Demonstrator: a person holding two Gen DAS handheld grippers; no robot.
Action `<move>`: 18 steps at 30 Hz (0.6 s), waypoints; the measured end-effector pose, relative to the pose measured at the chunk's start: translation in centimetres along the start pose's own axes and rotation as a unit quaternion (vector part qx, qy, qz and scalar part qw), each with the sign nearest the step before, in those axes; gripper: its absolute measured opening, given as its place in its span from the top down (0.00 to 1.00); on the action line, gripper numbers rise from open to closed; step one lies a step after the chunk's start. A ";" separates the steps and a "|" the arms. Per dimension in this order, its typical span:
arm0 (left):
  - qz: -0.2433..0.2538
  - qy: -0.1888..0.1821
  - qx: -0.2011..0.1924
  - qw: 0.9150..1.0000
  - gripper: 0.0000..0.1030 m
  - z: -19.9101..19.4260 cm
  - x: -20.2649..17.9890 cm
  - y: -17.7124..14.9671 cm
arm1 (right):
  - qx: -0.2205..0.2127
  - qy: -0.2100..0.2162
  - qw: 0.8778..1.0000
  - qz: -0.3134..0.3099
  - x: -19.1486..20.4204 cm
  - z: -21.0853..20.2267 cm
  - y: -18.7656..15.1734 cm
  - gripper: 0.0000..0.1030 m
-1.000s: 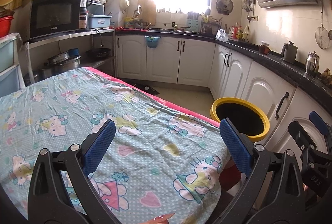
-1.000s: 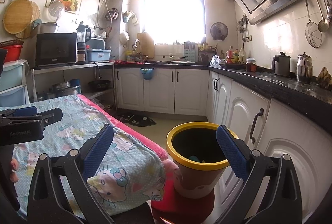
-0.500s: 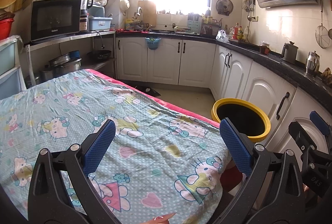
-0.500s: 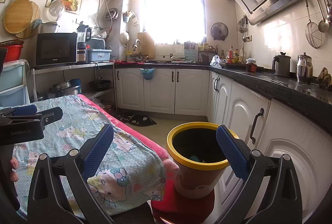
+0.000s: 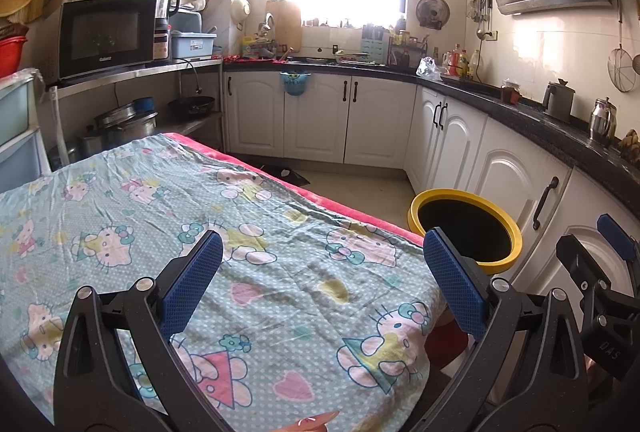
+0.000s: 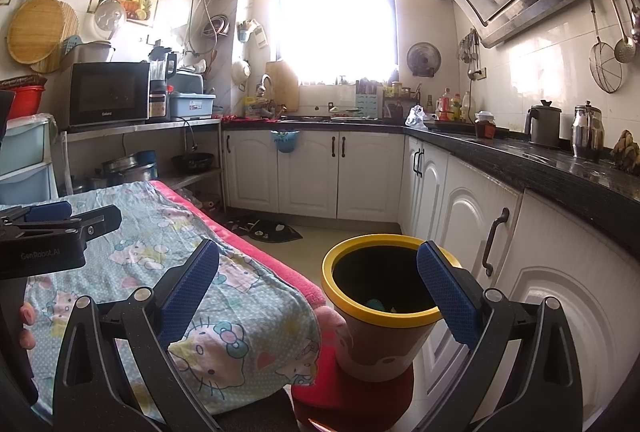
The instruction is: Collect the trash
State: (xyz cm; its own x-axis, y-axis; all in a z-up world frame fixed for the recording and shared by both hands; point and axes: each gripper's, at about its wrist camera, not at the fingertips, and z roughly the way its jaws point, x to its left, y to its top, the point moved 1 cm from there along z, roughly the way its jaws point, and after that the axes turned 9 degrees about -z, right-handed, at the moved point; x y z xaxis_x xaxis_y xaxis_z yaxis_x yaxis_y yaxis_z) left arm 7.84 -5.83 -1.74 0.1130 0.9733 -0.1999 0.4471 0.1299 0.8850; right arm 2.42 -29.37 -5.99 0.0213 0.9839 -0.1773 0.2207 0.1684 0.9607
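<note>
A yellow-rimmed trash bin (image 6: 378, 312) stands on a red stool beside the table's right end; some bluish scraps lie in its bottom. The left wrist view shows the same bin (image 5: 466, 232) past the table corner. My left gripper (image 5: 322, 282) is open over the cartoon-cat tablecloth (image 5: 200, 232), holding nothing. My right gripper (image 6: 318, 290) is open too, empty, spanning the table corner and the bin. No loose trash shows on the cloth.
White cabinets (image 6: 472, 224) and a dark counter (image 6: 560, 168) run close along the right of the bin. A red stool (image 6: 352, 392) carries the bin. A shelf with a microwave (image 5: 104, 36) stands at the left. A dark mat (image 6: 272, 230) lies on the floor.
The left wrist view has shifted slightly, with the table sitting a little lower in the frame. The right gripper has held still. Both stay open.
</note>
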 end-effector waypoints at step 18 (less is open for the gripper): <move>-0.003 0.006 0.011 1.000 0.10 0.6 0.6 0.3 | 0.000 0.001 1.000 -0.001 0.0 0.0 0.0 0.06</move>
State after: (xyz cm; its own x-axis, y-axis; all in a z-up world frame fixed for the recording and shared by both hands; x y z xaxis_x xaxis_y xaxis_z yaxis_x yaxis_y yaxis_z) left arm 8.58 -5.33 -1.83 0.0990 0.9748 -0.2001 0.4664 0.1322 0.8746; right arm 2.46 -29.40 -6.01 0.0182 0.9839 -0.1778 0.2213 0.1695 0.9604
